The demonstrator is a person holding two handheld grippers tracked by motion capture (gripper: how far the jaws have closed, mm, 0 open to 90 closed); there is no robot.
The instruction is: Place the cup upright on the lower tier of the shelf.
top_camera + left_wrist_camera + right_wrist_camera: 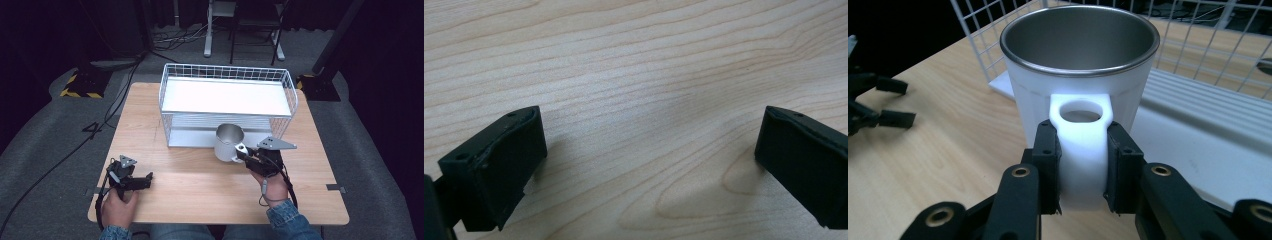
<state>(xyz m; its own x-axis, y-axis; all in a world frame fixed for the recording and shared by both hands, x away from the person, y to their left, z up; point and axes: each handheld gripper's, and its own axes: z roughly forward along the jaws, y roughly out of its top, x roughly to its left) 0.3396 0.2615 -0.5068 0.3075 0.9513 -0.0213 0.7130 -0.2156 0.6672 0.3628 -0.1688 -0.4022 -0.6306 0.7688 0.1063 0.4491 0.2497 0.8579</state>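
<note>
A white mug (227, 142) with a steel inside stands upright on the wooden table (200, 185), just in front of the wire rack. My right gripper (243, 153) is shut on the mug's white handle (1082, 150), with one jaw pressed to each side of it. In the right gripper view the mug (1079, 65) is seen from just behind the handle, its mouth empty. My left gripper (146, 180) rests low over the table at the front left, open, with bare wood between its jaws. The left gripper (649, 155) has its jaws wide apart.
A white wire rack (227, 102) with a flat white shelf stands at the back middle of the table, directly behind the mug. Cables trail over the grey floor at left. A chair base and stand legs are behind the table.
</note>
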